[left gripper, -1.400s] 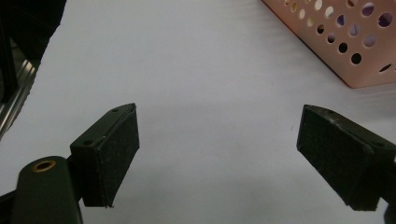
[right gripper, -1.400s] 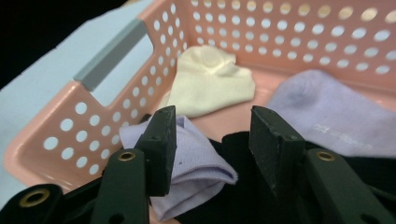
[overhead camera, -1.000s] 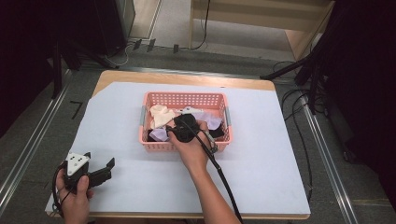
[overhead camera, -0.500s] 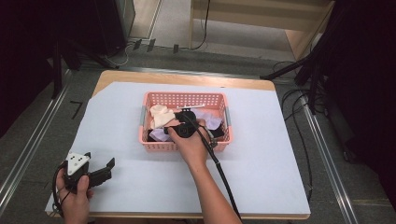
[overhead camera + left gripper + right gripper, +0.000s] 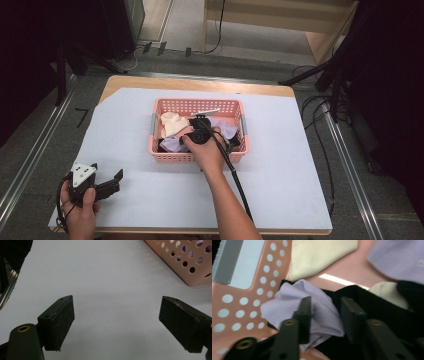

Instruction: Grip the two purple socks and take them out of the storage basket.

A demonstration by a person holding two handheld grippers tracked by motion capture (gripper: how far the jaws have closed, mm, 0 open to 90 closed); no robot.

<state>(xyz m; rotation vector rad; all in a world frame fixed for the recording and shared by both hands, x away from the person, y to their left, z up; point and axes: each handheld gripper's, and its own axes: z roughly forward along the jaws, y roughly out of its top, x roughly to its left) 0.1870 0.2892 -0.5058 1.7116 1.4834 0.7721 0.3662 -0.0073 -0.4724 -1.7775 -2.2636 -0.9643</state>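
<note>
The jaws of the right gripper point(image 5: 325, 315) stand narrowed around a fold of lilac cloth point(image 5: 322, 312) inside the pink basket point(image 5: 172, 156); in the right gripper view we see one jaw pressed against the cloth's near side and the other just past it, over a black garment point(image 5: 372, 307). We cannot tell whether the fold is firmly pinched or merely bracketed. At twelve o'clock from the jaws in that view lies a cream cloth point(image 5: 322, 255), and at two o'clock a second lilac piece point(image 5: 399, 257). The basket's perforated wall runs along the nine o'clock side.

In the high view we find the basket at the centre of the table point(image 5: 300, 190), which is covered with a pale sheet. The right gripper point(image 5: 199, 131) reaches down into the basket from six o'clock, its cable trailing back along the forearm. The cream cloth point(image 5: 171, 123) sits at the basket's ten o'clock corner.

The jaws of the left gripper point(image 5: 117, 325) are spread wide, with bare sheet between them. We see this gripper point(image 5: 107, 185) held low at the table's seven o'clock corner, well apart from the basket, whose corner point(image 5: 190, 262) appears at two o'clock in the left gripper view.
</note>
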